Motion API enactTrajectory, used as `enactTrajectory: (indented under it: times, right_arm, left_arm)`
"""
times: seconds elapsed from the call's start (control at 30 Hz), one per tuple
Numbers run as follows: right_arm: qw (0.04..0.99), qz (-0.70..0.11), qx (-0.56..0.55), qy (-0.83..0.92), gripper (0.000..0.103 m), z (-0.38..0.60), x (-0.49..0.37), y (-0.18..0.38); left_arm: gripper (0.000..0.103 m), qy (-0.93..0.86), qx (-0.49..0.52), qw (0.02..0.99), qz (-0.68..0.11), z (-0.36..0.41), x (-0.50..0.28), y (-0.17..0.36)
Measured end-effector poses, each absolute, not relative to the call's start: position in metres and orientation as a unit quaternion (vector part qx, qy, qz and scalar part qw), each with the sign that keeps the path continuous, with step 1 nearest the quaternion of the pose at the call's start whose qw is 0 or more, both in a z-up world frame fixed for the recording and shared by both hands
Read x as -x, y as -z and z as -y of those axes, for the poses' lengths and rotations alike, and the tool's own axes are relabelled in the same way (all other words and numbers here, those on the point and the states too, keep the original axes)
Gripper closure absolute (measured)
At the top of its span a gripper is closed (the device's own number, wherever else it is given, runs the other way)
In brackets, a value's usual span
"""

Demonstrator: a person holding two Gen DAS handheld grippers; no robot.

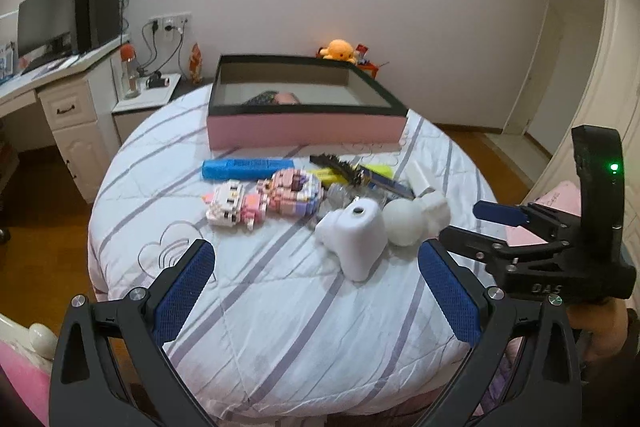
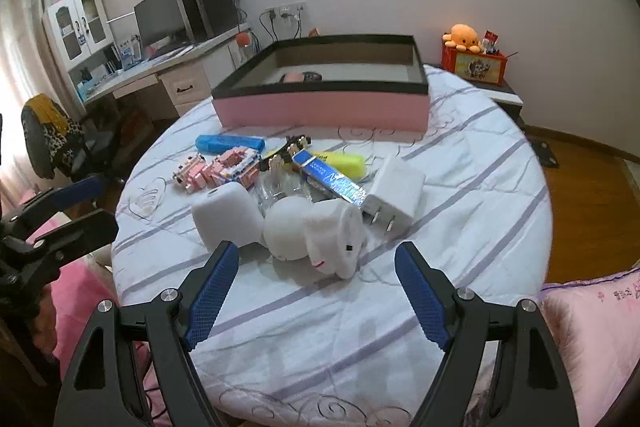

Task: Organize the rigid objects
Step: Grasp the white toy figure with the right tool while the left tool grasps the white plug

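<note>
Left gripper low in the frame, jaws spread wide, nothing between the blue pads; bare quilt beneath. Right gripper likewise splayed and empty, pointed at the white rabbit just beyond its tips.

Clutter gathered mid-frame on the striped quilt, in front of the pink box:
- white block with a round hole on top, nearest the left gripper, touching the white ball
- rabbit pressed against the ball's other side
- white charger, prongs toward the camera, just right of the rabbit
- brick toys in pink and white, left of centre
- blue case behind the bricks, close to the box
- yellow bar and blue foil packet crossing behind the ball
- clear plastic bits among them, too jumbled to identify

Box open at top, black rim, standing at the far edge of the quilt; something dark and pinkish inside, unclear what.

Orange plush on a red box, upper right of the right wrist view. Desk with monitor at upper left.
</note>
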State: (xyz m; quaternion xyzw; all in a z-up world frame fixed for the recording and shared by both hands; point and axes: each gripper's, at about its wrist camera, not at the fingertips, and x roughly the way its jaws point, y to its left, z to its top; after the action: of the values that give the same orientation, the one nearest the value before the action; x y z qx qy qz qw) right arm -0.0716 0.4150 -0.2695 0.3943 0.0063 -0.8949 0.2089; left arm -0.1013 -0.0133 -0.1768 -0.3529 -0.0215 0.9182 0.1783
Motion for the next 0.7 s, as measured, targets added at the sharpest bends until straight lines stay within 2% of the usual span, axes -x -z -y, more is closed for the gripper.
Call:
enactTrajectory:
  times: [0.37, 0.5, 0.6, 0.7]
  right_arm:
    - [0.230, 0.004, -0.399, 0.888, 0.021, -0.398, 0.087, 0.294]
    - [0.219, -0.016, -0.397, 0.891, 0.022, -0.393, 0.090, 0.298]
    - [0.210, -0.026, -0.397, 0.893, 0.034, -0.395, 0.091, 0.302]
    - [0.222, -0.013, -0.398, 0.890, 0.034, -0.404, 0.092, 0.301]
  left_arm:
    - [0.000, -0.911, 0.376, 0.170, 0.020, 0.020, 0.111, 0.192]
    - [0.000, -0.908, 0.383, 0.166, 0.024, 0.021, 0.116, 0.196]
    - [0.000, -0.905, 0.391, 0.166, 0.023, 0.017, 0.120, 0.201]
    - [0.000, -0.903, 0.397, 0.162, 0.023, 0.009, 0.125, 0.205]
